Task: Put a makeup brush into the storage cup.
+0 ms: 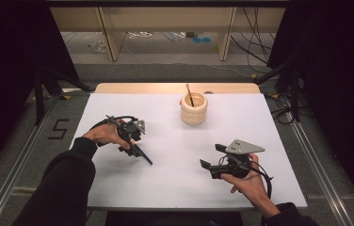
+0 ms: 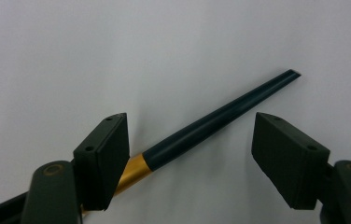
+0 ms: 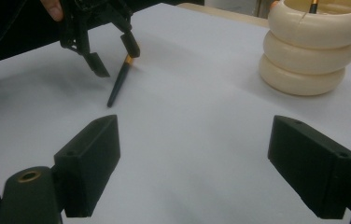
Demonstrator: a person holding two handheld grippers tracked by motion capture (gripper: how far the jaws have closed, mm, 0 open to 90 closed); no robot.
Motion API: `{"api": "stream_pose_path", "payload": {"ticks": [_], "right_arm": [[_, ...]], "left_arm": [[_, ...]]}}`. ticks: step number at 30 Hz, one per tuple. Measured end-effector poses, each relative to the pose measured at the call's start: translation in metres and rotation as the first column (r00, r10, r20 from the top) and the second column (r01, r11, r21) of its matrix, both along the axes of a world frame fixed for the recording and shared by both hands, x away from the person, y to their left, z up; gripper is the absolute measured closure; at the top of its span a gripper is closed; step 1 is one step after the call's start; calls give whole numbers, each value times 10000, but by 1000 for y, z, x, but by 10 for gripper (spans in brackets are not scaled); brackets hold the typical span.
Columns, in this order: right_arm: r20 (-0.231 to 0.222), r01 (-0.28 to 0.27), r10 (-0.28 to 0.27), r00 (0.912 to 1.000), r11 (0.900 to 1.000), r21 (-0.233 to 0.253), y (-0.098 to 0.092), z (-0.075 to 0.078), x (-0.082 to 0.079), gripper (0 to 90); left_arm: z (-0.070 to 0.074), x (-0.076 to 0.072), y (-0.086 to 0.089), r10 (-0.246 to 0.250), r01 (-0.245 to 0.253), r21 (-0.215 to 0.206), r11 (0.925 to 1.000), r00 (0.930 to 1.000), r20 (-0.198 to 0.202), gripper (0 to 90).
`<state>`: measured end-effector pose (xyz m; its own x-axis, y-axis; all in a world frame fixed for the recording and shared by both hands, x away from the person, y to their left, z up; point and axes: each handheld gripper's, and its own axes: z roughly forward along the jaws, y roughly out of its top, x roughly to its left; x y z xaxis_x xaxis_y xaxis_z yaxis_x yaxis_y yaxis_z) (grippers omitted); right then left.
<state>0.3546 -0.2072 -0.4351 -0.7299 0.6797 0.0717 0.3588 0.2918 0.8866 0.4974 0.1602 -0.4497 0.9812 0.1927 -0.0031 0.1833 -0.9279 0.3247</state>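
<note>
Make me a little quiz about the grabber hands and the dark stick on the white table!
1. True or false: the left gripper has its jaws spread open around the dark stick.
2. What does the cream ringed holder have inside it?
A. another stick
B. a spoon
C. nothing
3. Fill in: the right gripper holds ____ between its jaws.

Key
1. True; the stick lies on the white table between the open jaws.
2. A
3. nothing

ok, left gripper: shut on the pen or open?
Open. The left gripper has its jaws spread either side of the dark pen, which lies flat on the white table, with a gap on its right side.
</note>
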Motion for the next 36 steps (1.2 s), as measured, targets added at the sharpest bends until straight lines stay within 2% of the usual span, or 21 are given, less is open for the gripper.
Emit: {"api": "stream_pose_path", "payload": {"ticks": [1,4,5,8,10,21,26,30,32,33,36], "right_arm": [[73,-76,75,9999,9998,200,1,-1,1,177],[18,-75,75,10000,9999,105,1,-1,0,177],[73,-135,133,9999,9996,250,2,-2,1,178],[-20,-126,126,9999,9999,106,2,-1,0,179],[-62,-128,129,9999,9998,118,2,-1,0,180],[-95,-197,198,9998,9998,44,2,-1,0,182],[-54,-254,255,9997,9994,242,4,-3,0,185],[-65,-278,279,9996,9994,224,4,-3,1,186],[-83,-322,324,9994,9992,239,4,-3,0,187],[-158,-273,274,9995,9996,69,3,-2,0,188],[-181,-313,314,9993,9995,49,3,-2,-1,190]], "left_arm": [[0,0,-1,85,-84,-114,9999,10000,32,287],[2,3,-2,-159,160,54,9999,9999,-35,308],[0,2,-3,-40,39,-35,10000,9999,-111,308],[-3,4,-3,-264,267,303,9992,9996,-120,314],[-5,5,-3,-234,237,414,9989,9997,-56,326],[-12,9,-4,-225,245,651,9976,9993,-313,402],[-12,9,-4,-208,234,799,9965,9992,-334,463],[-10,9,-6,-420,452,1279,9908,9987,-271,537],[-10,8,-8,-433,466,1377,9894,9987,-270,558],[-10,9,-9,-505,537,1420,9884,9984,-255,572],[-9,8,-9,-507,545,1461,9878,9983,-296,644]]}}
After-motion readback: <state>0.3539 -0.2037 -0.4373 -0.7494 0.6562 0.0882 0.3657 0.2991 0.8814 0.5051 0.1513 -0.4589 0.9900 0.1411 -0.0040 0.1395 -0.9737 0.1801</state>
